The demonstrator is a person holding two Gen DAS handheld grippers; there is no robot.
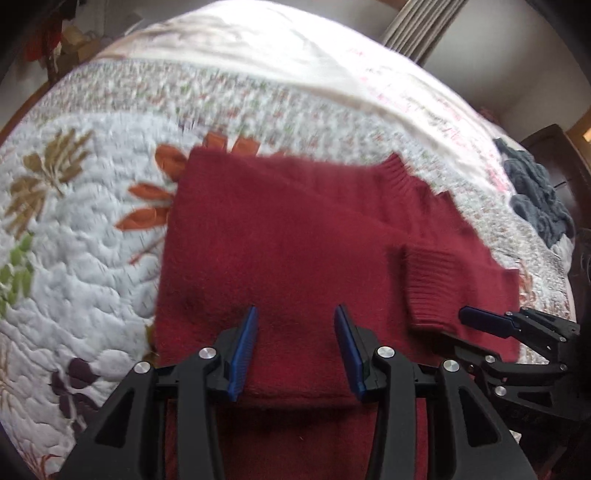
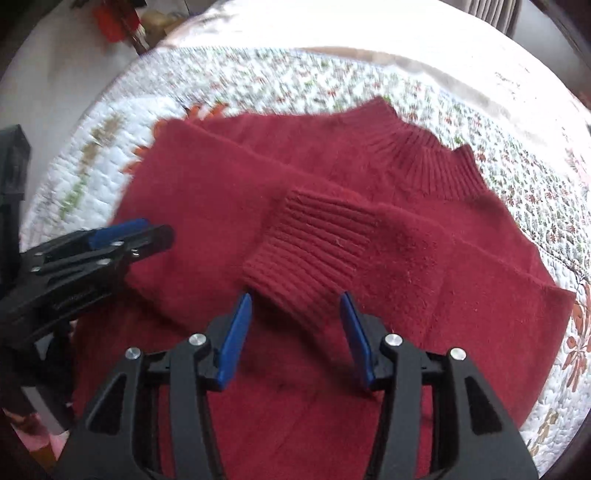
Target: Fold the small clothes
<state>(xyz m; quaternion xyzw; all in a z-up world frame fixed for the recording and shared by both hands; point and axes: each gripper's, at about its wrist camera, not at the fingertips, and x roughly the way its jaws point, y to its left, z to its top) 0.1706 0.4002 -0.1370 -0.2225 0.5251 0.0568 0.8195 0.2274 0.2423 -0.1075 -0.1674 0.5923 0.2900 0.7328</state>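
A dark red knitted sweater (image 1: 280, 236) (image 2: 369, 258) lies flat on the quilted bedspread, its sleeves folded across the body. Its ribbed collar (image 2: 424, 151) points to the far side. One ribbed cuff (image 2: 314, 251) (image 1: 432, 280) rests on top of the body. My left gripper (image 1: 295, 321) hovers open over the sweater's near part, with nothing between its blue pads. My right gripper (image 2: 295, 306) is open too, its fingertips just short of the cuff. Each gripper shows at the edge of the other's view: the right one (image 1: 480, 321), the left one (image 2: 140, 232).
The floral quilt (image 1: 92, 229) (image 2: 517, 155) covers the bed all around the sweater. A grey-blue knitted garment (image 1: 535, 195) lies bunched at the bed's far right. A dark wooden piece of furniture (image 1: 557, 147) stands beyond it. Curtains (image 1: 417, 29) hang at the back.
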